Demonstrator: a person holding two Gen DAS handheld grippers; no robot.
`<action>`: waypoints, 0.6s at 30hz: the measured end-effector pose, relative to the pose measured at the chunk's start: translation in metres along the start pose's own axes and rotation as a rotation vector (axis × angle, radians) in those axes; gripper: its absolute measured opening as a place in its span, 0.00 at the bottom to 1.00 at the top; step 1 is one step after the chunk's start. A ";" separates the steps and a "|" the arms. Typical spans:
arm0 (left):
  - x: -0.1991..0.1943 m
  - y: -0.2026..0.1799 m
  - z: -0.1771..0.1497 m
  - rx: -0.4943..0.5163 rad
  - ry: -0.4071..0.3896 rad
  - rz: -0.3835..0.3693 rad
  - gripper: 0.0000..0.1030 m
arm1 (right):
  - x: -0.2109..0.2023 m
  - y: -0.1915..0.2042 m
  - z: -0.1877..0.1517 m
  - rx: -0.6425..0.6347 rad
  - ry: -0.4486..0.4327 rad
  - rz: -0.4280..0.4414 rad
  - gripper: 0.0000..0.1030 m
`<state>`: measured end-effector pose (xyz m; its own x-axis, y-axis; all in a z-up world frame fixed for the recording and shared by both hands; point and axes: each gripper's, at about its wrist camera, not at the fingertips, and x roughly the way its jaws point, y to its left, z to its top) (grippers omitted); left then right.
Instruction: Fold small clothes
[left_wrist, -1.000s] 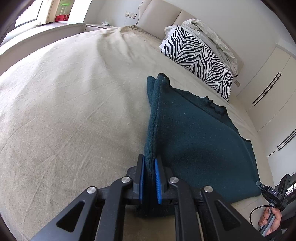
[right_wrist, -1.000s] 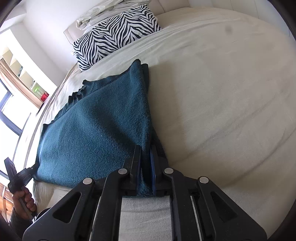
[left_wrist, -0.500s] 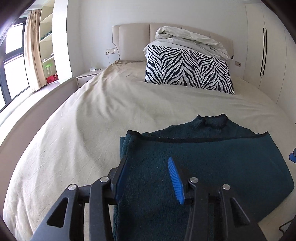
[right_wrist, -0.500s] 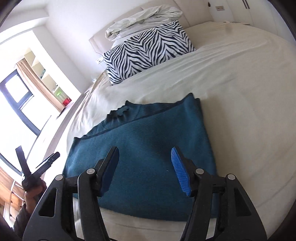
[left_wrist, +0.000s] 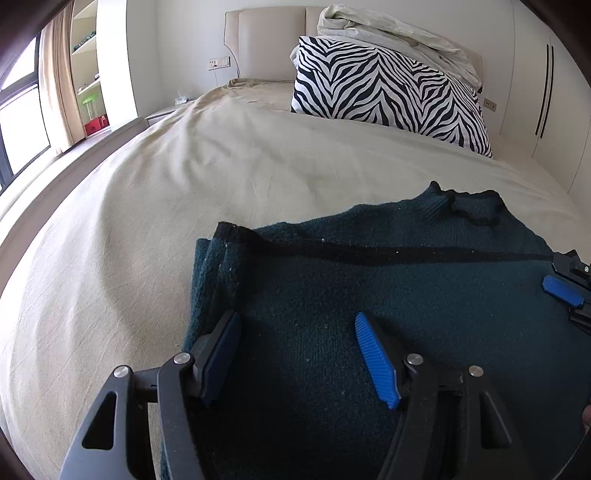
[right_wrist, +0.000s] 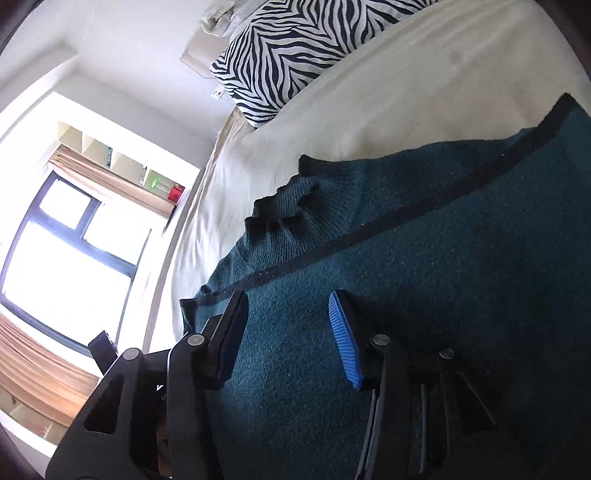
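Note:
A dark teal knit sweater (left_wrist: 369, 280) lies folded flat on the beige bed (left_wrist: 184, 177), collar toward the headboard, a black hem line across it. My left gripper (left_wrist: 295, 332) is open and empty, just above the sweater's left part. My right gripper (right_wrist: 288, 314) is open and empty, tilted, over the sweater (right_wrist: 443, 277) near its left folded edge. One blue pad of the right gripper (left_wrist: 563, 291) shows at the right edge of the left wrist view.
A zebra-print pillow (left_wrist: 388, 96) with a rumpled white duvet (left_wrist: 399, 33) on top stands at the headboard. A nightstand (left_wrist: 166, 112) and window (right_wrist: 62, 251) are on the left, wardrobe doors (left_wrist: 543, 92) on the right.
Both grippers let go of the sweater's side edges and opened. The sweater now lies flat. Both grippers moved in over it; the right one has tilted and come closer.

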<state>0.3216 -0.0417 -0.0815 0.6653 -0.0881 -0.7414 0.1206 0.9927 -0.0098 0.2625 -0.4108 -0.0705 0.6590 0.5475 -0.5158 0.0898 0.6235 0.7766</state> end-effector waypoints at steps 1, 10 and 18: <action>0.000 0.000 -0.001 -0.003 -0.003 -0.004 0.67 | -0.010 -0.011 0.004 0.031 -0.029 0.015 0.29; -0.002 0.001 -0.003 -0.008 -0.013 -0.010 0.67 | -0.115 -0.096 0.025 0.240 -0.317 -0.189 0.31; -0.002 0.000 -0.004 -0.006 -0.015 -0.007 0.67 | -0.136 -0.023 -0.021 0.071 -0.283 -0.075 0.40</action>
<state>0.3176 -0.0414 -0.0825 0.6754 -0.0959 -0.7312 0.1208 0.9925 -0.0185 0.1551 -0.4882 -0.0257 0.8296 0.3178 -0.4591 0.1915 0.6104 0.7686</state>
